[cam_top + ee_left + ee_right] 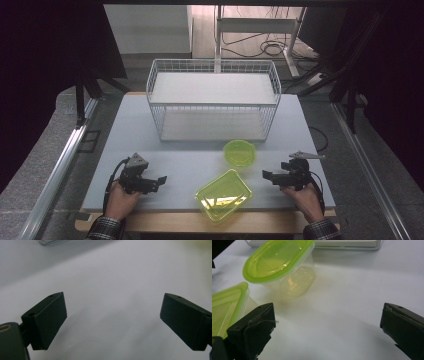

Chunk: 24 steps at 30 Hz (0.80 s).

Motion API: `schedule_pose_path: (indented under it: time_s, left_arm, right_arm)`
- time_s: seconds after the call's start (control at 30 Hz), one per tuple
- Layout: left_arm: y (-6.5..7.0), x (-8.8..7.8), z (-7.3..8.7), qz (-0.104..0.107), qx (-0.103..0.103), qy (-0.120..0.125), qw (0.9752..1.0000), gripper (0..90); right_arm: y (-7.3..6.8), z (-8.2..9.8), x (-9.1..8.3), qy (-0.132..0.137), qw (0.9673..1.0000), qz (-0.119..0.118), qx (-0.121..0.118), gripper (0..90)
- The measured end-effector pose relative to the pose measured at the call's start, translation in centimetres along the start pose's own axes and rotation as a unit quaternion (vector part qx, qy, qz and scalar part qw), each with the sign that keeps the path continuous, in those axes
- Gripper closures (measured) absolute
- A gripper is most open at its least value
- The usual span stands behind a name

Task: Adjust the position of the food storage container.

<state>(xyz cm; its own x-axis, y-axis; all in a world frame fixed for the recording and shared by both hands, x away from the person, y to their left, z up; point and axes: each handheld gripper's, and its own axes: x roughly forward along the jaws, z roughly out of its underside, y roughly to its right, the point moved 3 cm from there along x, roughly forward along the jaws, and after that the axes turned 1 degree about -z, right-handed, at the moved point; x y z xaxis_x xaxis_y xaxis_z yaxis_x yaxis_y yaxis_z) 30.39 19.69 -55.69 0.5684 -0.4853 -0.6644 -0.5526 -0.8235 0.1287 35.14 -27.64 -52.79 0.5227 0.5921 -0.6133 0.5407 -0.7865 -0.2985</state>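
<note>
Flanking two green containers [223,194] before a wire basket [213,100], both claws [113,322] gape wide, empty.

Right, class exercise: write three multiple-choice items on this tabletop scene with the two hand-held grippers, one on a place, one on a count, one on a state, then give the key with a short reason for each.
1. Where does the wire basket stand?
A. at the far side of the table, beyond both containers
B. at the near edge, between the hands
C. on the floor at the left

2. How many green containers are on the table?
A. one
B. two
C. four

3. How do the left gripper's jaws stand?
A. shut on a lid
B. shut on nothing
C. wide apart with bare table between them

Key: 1 A, the high view shows it behind the round container and the rectangular container. 2 B, just those two are there. 3 C, the left gripper view shows a wide gap over white table.
</note>
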Motion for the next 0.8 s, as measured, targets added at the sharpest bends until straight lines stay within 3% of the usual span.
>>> schedule_pose_path:
  time_s: [0.1, 0.13, 0.4, 0.6, 0.8]
  left_arm:
    - [0.27, 0.23, 0.00, -0.004, 0.015, -0.006, 0.9999, 5.2]
    - [0.41, 0.23, -0.10, -0.001, 0.020, -0.003, 0.9998, 5.0]
    - [0.50, 0.13, -0.25, 0.004, 0.014, 0.010, 0.9999, 5.5]
    - [0.47, -0.13, -0.38, -0.011, 0.016, 0.025, 0.9995, 5.4]
    - [0.50, -0.02, -0.36, -0.016, 0.023, 0.024, 0.9993, 5.8]
  right_arm:
    - [-0.14, -0.02, 0.06, -0.007, 0.9999, -0.002, -0.007, 0.6]
    - [-0.17, -0.05, 0.13, -0.013, 0.9997, 0.010, -0.018, 1.7]
    - [0.09, -0.26, 0.15, -0.023, 0.9995, 0.016, -0.012, 6.7]
    - [-0.18, -0.36, 0.14, -0.028, 0.9993, 0.020, -0.015, 13.4]
    - [-0.52, -0.62, -0.03, -0.026, 0.9992, 0.021, -0.020, 21.8]
